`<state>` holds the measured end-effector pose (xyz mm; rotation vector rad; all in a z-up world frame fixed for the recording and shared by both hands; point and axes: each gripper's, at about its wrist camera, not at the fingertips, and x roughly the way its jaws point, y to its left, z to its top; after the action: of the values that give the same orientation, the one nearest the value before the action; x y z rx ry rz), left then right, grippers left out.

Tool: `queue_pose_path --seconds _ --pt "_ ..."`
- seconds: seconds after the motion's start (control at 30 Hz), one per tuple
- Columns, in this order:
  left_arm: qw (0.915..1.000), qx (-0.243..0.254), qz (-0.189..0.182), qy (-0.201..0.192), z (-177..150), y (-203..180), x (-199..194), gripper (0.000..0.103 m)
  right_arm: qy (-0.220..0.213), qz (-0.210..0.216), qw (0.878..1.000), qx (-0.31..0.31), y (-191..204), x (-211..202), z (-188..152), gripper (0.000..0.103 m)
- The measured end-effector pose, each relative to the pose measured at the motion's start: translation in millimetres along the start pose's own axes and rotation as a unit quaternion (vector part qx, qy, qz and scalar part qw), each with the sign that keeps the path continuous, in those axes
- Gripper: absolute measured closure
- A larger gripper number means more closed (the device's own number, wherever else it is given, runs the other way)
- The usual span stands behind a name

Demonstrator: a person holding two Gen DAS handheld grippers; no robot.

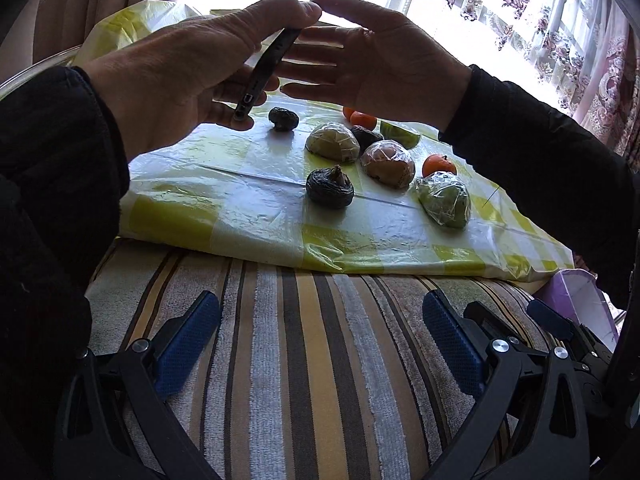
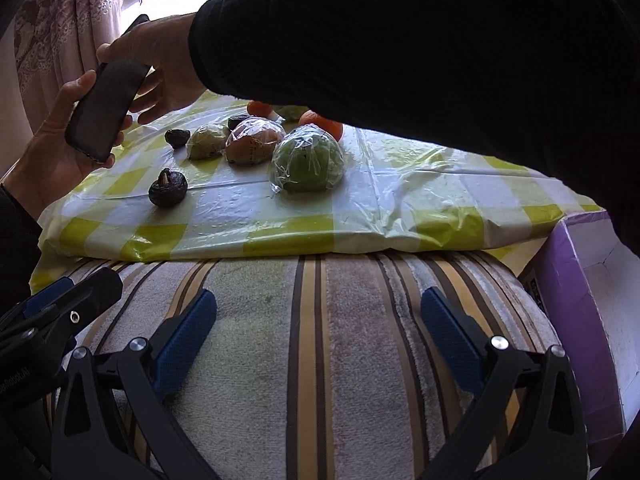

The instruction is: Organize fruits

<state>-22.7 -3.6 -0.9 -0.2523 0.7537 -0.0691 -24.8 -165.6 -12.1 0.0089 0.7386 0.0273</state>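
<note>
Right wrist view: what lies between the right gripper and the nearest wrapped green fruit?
Bare striped towel, then the checked plastic sheet, lie between the open right gripper and the wrapped green fruit. No fruit intervenes; the right wrist view shows it.

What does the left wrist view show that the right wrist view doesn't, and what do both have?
Only the left wrist view shows the right hand's open palm, the phone edge-on, and a green unwrapped fruit at the back. Only the right wrist view shows the phone's flat back and the purple box's side. Both show the checked plastic sheet, wrapped fruits, dark fruit, oranges, striped towel, and open grippers, left and right, lying unheld.
</note>
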Motion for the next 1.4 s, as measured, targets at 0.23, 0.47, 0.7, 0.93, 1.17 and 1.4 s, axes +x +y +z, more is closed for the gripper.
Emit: queue_pose_path --seconds 0.23,0.47,0.7,0.93,1.17,1.4 --pt "1.0000 -0.006 0.000 0.002 0.6 0.2 2.5 0.005 0.000 0.003 1.000 0.000 -2.6 1.7 1.1 0.001" --pt "0.9999 -0.011 -0.002 0.003 0.0 2.0 2.0 0.005 -0.001 0.004 1.000 0.000 -2.9 1.4 0.4 0.001" --pt "0.9998 -0.017 -0.006 0.003 -1.2 5.6 1.7 0.005 -0.001 0.003 1.000 -0.002 -3.4 -0.3 -0.7 0.001" --pt "0.9997 -0.020 -0.010 0.002 -2.0 8.2 0.6 0.005 0.000 0.004 1.000 -0.002 -8.0 -3.3 -0.8 0.001" --pt "0.9996 -0.026 -0.016 0.002 -2.7 8.5 0.4 0.005 0.002 0.005 1.000 -0.001 -7.2 0.2 3.1 0.001" --pt "0.9992 -0.033 -0.020 0.000 -3.9 11.2 -0.8 0.005 0.001 0.006 1.000 -0.002 -5.5 0.4 3.4 0.001"
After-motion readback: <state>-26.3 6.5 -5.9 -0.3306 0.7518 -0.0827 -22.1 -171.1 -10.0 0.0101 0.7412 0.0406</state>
